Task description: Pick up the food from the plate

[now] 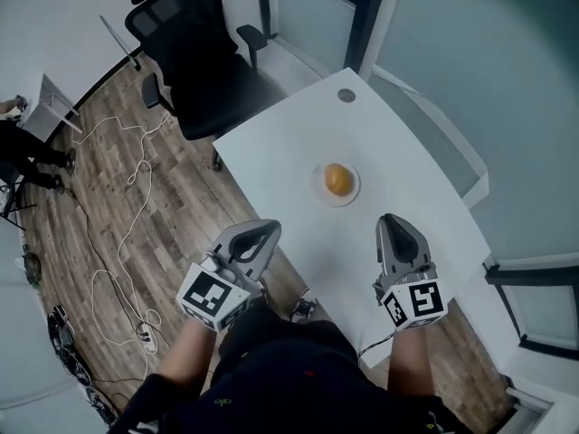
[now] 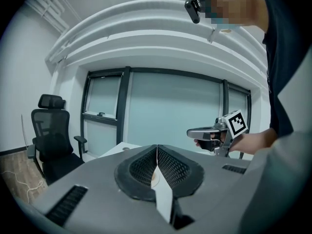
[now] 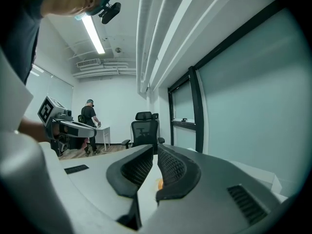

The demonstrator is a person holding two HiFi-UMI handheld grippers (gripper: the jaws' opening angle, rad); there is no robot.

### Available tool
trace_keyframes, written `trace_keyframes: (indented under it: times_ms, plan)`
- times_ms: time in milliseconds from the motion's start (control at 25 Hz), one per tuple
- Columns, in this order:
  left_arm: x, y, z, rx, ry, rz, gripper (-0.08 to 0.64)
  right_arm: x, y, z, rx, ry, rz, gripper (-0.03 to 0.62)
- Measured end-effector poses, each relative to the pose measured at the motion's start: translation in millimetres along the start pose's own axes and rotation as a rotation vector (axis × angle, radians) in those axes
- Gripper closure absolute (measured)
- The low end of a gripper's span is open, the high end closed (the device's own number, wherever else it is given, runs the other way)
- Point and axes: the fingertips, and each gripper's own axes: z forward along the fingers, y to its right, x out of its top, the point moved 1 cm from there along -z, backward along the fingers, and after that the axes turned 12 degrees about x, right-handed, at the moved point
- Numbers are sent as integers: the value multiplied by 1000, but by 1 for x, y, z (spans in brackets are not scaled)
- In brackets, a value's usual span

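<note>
My left gripper point(image 1: 264, 229) and right gripper point(image 1: 392, 221) are pressed together, empty. Ahead between them sits smooth, roundish orange food point(image 1: 337, 180), with no clear long axis, on a round white plate point(image 1: 318, 191).

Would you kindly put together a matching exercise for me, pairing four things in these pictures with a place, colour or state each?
Things:
1. orange food
2. office chair
3. left gripper
4. cable

Descriptions:
A. black, standing past the table's far corner
B. jaws together, nothing between them
C. lying on the white plate
D. white, trailing across the wood floor

Pairs: 1-C, 2-A, 3-B, 4-D
</note>
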Motion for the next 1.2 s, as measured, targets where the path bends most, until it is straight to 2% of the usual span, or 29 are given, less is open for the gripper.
trace_keyframes:
  times_ms: [240,440,520,640,720,880,1200]
  plan:
    - [-4,-20,43,-97,-10,5,537,-15,11,30,-56,-74,-3,566]
    - [-7,-56,79,-169,-23,52,537,-31,22,75,-100,-133,5,552]
    - [-11,-72,86,-173,-46,24,537,-47,28,97,-102,-185,-24,469]
    - [-21,-98,95,-165,-65,4,537,-83,39,135,-98,-284,-58,391]
    - [-31,-109,98,-168,-84,-1,537,-111,48,156,-87,-352,-47,328]
    - [-53,-125,96,-178,-146,-32,537,-159,63,186,-51,-479,-4,245]
    - [-85,-134,100,-227,-229,-64,537,-227,95,228,-78,-612,45,225]
